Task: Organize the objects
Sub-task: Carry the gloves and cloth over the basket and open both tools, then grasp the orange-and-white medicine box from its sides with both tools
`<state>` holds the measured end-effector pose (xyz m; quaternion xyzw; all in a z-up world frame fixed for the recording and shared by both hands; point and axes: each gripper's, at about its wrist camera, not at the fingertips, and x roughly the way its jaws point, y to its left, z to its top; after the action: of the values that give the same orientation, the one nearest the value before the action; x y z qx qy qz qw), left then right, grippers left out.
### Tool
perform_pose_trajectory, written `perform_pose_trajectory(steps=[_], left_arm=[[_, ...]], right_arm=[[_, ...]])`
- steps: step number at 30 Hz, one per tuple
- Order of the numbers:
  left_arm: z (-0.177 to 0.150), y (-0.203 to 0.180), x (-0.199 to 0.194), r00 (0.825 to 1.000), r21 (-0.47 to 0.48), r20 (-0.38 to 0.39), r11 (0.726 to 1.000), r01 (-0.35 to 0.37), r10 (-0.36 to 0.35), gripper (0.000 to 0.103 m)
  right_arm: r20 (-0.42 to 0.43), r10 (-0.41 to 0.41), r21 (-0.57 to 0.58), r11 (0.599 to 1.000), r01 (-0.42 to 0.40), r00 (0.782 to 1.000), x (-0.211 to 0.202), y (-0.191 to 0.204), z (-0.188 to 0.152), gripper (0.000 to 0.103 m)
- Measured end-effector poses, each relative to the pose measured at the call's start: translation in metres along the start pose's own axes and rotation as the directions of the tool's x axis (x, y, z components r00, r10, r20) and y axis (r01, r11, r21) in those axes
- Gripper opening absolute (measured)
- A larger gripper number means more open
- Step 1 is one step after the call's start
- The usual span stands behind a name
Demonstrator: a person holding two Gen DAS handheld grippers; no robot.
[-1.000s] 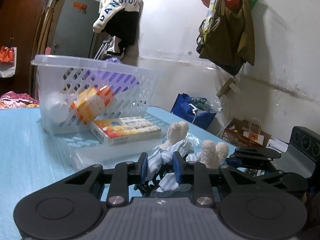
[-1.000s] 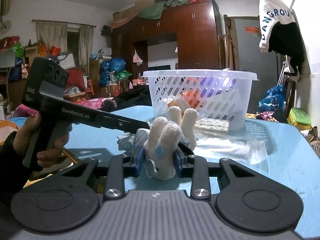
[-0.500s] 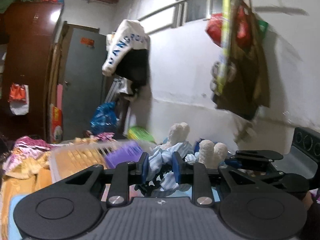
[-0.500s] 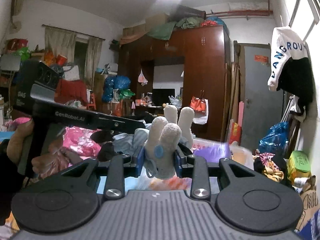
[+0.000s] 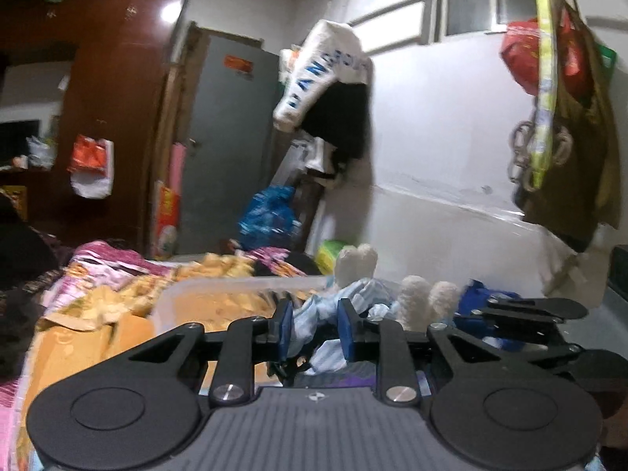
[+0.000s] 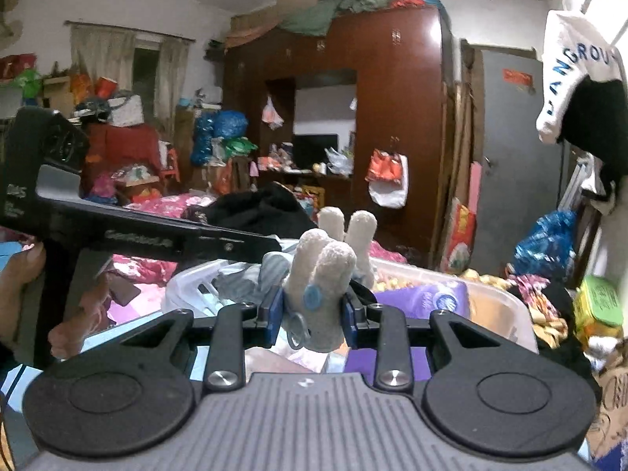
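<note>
both grippers clamped on one toy, over the basket

cluttered room fills both views: a dark wardrobe (image 6: 392, 117), a grey door (image 5: 231, 149) and a white wall hung with bags. below your grippers sits the white basket (image 6: 506, 306), its rim blurred in the left view, with a purple pack (image 6: 424, 294) inside it.

your left gripper (image 5: 314, 329) is closed to a narrow gap, its blue pads pinching the pale blue striped cloth of the plush toy (image 5: 353, 294). two woolly cream limbs stand up just past the pads, and two more poke up to the right, beside your right gripper's black fingers (image 5: 530, 314).

your right gripper (image 6: 312, 314) is likewise closed to a narrow gap, squeezing the toy (image 6: 322, 274) by two cream woolly limbs; a blue button shows on the one between the pads. the other pair of limbs rises just behind. your left gripper (image 6: 271, 245) reaches in from the left, its tip touching the toy's striped cloth, with your hand (image 6: 23, 274) on its grip.

the toy hangs between the two grippers, above the basket's near edge.
</note>
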<state>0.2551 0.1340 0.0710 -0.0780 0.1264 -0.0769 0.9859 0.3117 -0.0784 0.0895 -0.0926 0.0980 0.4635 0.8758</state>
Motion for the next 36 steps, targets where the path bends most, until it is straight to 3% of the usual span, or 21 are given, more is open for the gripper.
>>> perform_pose_trajectory(steps=[2, 3, 4, 6, 10, 12, 16, 21, 25, 30, 36], left_arm=[[0.001, 0.002, -0.003, 0.998, -0.001, 0.034, 0.999, -0.05, 0.05, 0.053], [0.001, 0.002, -0.006, 0.995, 0.005, 0.055, 0.996, -0.088, 0.087, 0.077], [0.0, -0.001, -0.012, 0.99, 0.018, 0.08, 0.993, -0.118, 0.116, 0.087], [-0.002, -0.006, -0.029, 0.983, 0.041, 0.113, 0.988, -0.148, 0.142, 0.087], [-0.015, -0.018, -0.07, 0.994, 0.032, 0.082, 0.997, -0.076, 0.073, 0.087], [-0.031, -0.027, -0.084, 0.997, 0.058, 0.049, 0.997, -0.06, 0.057, 0.087], [-0.067, -0.042, -0.088, 0.997, 0.097, -0.059, 0.994, -0.041, 0.047, 0.087], [-0.091, -0.051, -0.057, 0.976, 0.091, -0.216, 0.996, -0.019, 0.038, 0.087], [-0.1, -0.048, -0.039, 0.962, 0.04, -0.274, 0.999, -0.001, 0.012, 0.087], [-0.103, -0.046, -0.022, 0.95, 0.011, -0.311, 1.0, -0.009, 0.012, 0.086], [-0.108, -0.038, 0.002, 0.932, -0.086, -0.36, 0.996, -0.001, -0.03, 0.073]], right_arm=[[0.02, -0.032, -0.022, 0.999, 0.032, 0.999, -0.001, 0.003, -0.001, 0.049], [0.014, -0.059, -0.016, 0.998, 0.06, 0.998, -0.004, 0.003, -0.002, 0.065], [0.02, -0.081, 0.006, 0.997, 0.081, 0.996, -0.011, 0.002, -0.002, 0.084], [0.036, -0.115, 0.091, 0.99, 0.111, 0.993, -0.032, -0.006, -0.003, 0.096], [0.07, -0.132, 0.174, 0.978, 0.118, 0.989, -0.09, -0.016, -0.022, 0.103], [0.069, -0.153, 0.166, 0.976, 0.14, 0.986, -0.108, -0.017, -0.036, 0.103], [-0.037, -0.154, 0.23, 0.96, 0.158, 0.987, -0.109, -0.023, -0.067, 0.103], [-0.164, -0.169, 0.225, 0.953, 0.204, 0.972, -0.078, -0.029, -0.078, 0.103], [-0.218, -0.126, 0.257, 0.949, 0.181, 0.968, -0.063, -0.032, -0.086, 0.102], [-0.291, -0.127, 0.284, 0.935, 0.212, 0.948, -0.049, -0.045, -0.094, 0.085], [-0.303, -0.058, 0.376, 0.91, 0.175, 0.951, -0.036, -0.063, -0.103, 0.072]])
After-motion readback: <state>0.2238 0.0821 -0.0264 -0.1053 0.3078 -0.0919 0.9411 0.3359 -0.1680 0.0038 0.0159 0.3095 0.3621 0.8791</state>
